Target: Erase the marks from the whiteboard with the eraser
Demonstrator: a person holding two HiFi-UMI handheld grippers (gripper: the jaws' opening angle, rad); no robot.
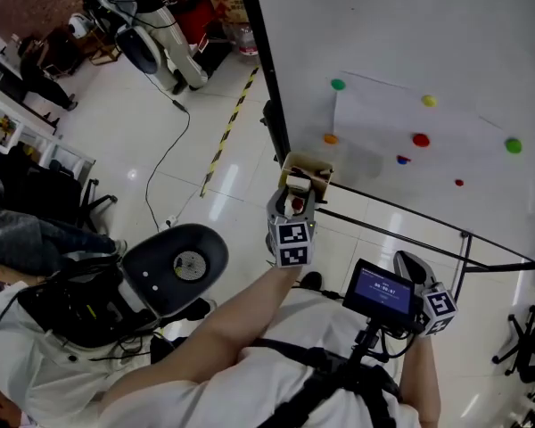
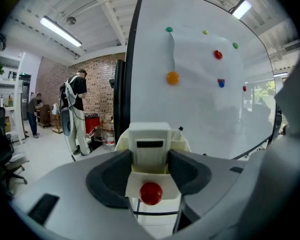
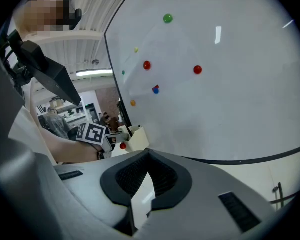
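Note:
The whiteboard (image 1: pixel 446 52) stands upright ahead, dotted with coloured magnets: green (image 1: pixel 338 85), yellow (image 1: pixel 428 101), red (image 1: pixel 420 139), orange (image 1: pixel 330 138). No clear pen marks show on it; a faint grey streak (image 2: pixel 171 54) runs below the green magnet. My left gripper (image 1: pixel 296 196) is shut on the cream eraser (image 1: pixel 305 172), a block with a red dot (image 2: pixel 151 193), held by the board's lower left corner. In the left gripper view the eraser (image 2: pixel 150 146) sits between the dark pads. My right gripper (image 3: pixel 147 176) is shut with nothing in it, low at the right (image 1: pixel 410 264).
The board's black frame post (image 1: pixel 267 69) and stand bars (image 1: pixel 464 239) run down to the tiled floor. A round dark seat (image 1: pixel 174 261), a cable and yellow-black tape (image 1: pixel 227 132) lie to the left. A person (image 2: pixel 75 114) stands in the background.

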